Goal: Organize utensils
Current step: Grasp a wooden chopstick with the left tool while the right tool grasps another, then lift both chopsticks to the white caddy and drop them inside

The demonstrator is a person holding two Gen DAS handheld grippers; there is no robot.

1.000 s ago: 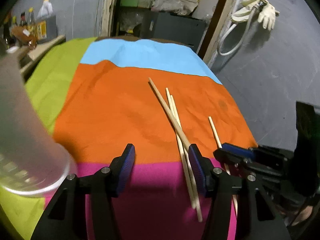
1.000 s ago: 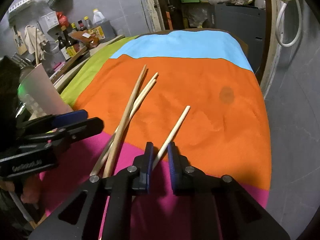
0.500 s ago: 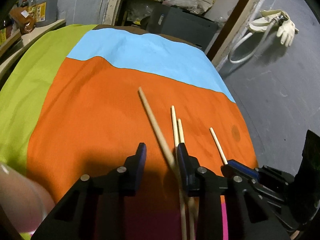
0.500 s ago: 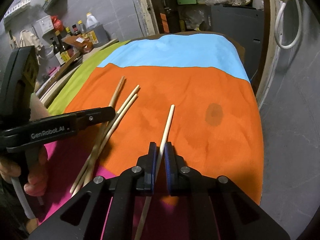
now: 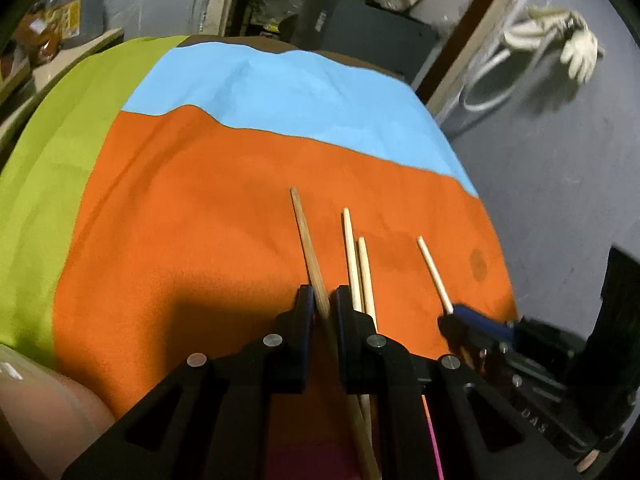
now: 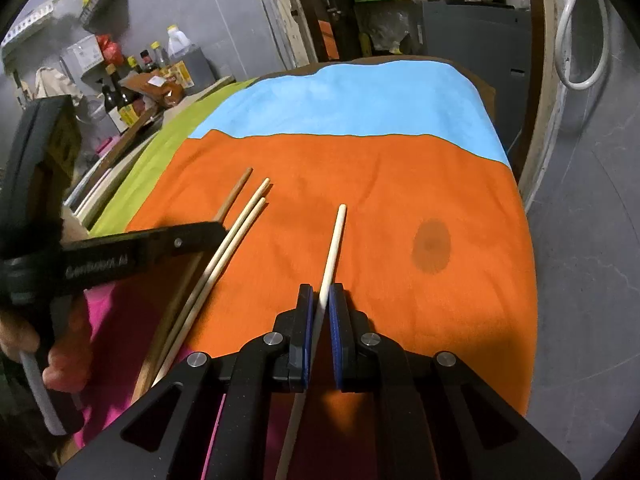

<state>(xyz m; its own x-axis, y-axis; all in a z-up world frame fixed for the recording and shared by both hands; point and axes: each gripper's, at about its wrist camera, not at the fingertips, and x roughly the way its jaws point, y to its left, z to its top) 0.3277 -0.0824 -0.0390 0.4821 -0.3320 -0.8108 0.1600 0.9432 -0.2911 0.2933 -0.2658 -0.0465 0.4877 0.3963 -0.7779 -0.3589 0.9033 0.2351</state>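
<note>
My left gripper (image 5: 322, 300) is shut on a darker brown chopstick (image 5: 306, 236) that points away over the orange cloth. Two pale chopsticks (image 5: 356, 264) lie side by side just right of it. My right gripper (image 6: 320, 300) is shut on a single pale chopstick (image 6: 334, 244), which also shows in the left wrist view (image 5: 432, 272). In the right wrist view the left gripper (image 6: 132, 248) comes in from the left, over the brown chopstick (image 6: 236, 194) and the pale pair (image 6: 244, 220).
The table wears a cloth of orange (image 6: 360, 184), blue (image 6: 352, 100), green (image 5: 48, 152) and pink (image 6: 116, 320) panels, with a dark stain (image 6: 432, 244). Bottles (image 6: 132, 88) stand on a shelf at left. The table edge drops off at right. A translucent cup (image 5: 36, 400) is at the left view's lower left.
My left gripper moved forward along the chopsticks and closed on the brown one. My right gripper tightened on the single pale chopstick and moved forward a little.
</note>
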